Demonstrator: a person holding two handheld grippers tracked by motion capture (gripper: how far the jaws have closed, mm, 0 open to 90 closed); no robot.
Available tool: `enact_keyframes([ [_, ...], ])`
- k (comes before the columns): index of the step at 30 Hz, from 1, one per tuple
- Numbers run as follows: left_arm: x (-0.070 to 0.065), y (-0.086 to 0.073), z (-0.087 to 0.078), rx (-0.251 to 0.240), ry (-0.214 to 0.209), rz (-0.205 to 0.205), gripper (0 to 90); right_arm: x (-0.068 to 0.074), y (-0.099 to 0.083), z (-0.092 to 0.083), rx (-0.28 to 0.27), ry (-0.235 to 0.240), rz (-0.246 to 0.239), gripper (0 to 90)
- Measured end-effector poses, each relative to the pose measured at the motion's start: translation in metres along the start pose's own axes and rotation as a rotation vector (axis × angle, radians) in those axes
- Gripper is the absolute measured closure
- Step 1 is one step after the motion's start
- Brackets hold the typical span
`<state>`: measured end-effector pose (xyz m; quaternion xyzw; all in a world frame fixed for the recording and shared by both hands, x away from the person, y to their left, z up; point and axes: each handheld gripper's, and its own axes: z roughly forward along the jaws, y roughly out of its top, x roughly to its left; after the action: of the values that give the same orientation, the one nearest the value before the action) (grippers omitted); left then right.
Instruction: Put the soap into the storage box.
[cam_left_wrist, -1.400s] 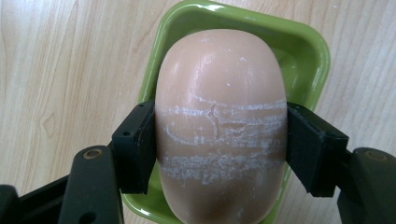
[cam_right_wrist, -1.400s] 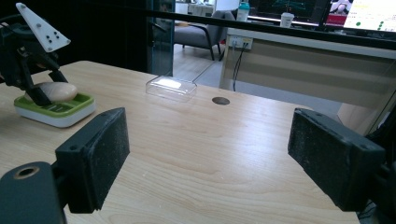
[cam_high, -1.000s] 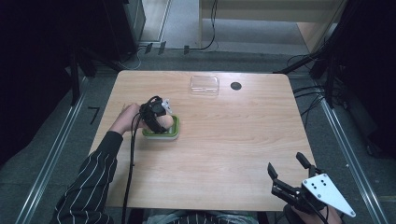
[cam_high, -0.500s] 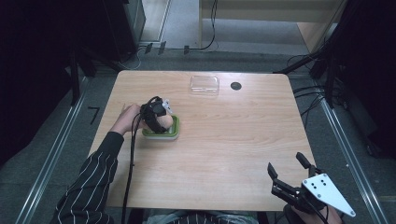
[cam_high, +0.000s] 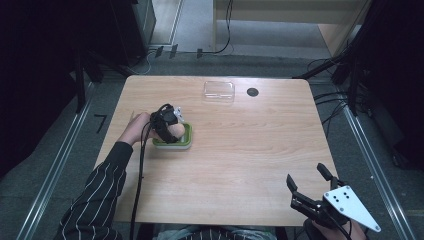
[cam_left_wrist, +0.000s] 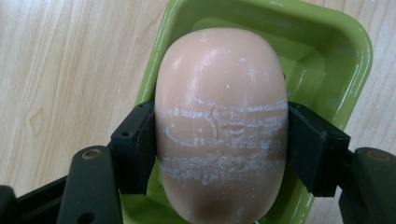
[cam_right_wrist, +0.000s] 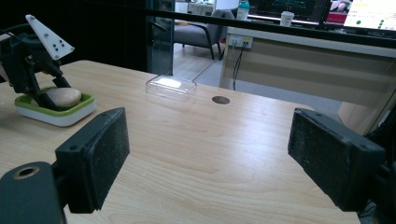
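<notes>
A peach-coloured oval soap bar (cam_left_wrist: 220, 93), streaked with white scuff marks, lies lengthwise over a green dish (cam_left_wrist: 336, 60) with a white base. My left gripper (cam_left_wrist: 219, 149) is shut on the bar, its black pads pressing both long sides. In the high view this gripper (cam_high: 169, 129) points down at the dish (cam_high: 187, 141) left of the table's middle. The right gripper view shows the soap (cam_right_wrist: 63, 97) low in the dish (cam_right_wrist: 56, 114). My right gripper (cam_high: 306, 182) stands open at the front right corner, nothing between its pads (cam_right_wrist: 95, 158).
A clear plastic box (cam_high: 219, 90) lies near the table's far edge, with a small black round disc (cam_high: 252, 92) just right of it. The wooden table (cam_high: 250, 160) stretches bare between the dish and my right gripper. A cable trails from the left gripper along the striped sleeve (cam_high: 100, 200).
</notes>
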<state>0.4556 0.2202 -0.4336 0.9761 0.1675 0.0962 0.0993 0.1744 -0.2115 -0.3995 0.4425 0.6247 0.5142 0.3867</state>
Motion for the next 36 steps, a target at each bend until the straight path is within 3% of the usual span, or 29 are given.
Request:
enact_keyframes([
  [13, 0.001, -0.002, -0.001, -0.008, -0.008, -0.034, 29.0, 0.0, 0.0, 0.0, 0.0, 0.0, -0.001, 13.2],
  [20, 0.003, -0.001, -0.004, -0.021, -0.014, -0.058, 21.8, 0.0, 0.0, 0.0, -0.002, 0.0, 0.0, 13.2],
  [29, 0.0, 0.0, -0.016, 0.001, 0.008, -0.067, 13.6, 0.0, 0.0, 0.0, -0.003, 0.001, 0.001, 13.2],
  [32, 0.0, 0.001, -0.021, 0.003, 0.015, -0.09, 12.2, 0.0, 0.0, 0.0, -0.004, 0.001, 0.001, 13.3],
  [36, -0.006, 0.003, -0.025, 0.024, 0.002, -0.088, 10.2, 0.0, 0.0, -0.001, -0.004, 0.002, 0.001, 13.3],
])
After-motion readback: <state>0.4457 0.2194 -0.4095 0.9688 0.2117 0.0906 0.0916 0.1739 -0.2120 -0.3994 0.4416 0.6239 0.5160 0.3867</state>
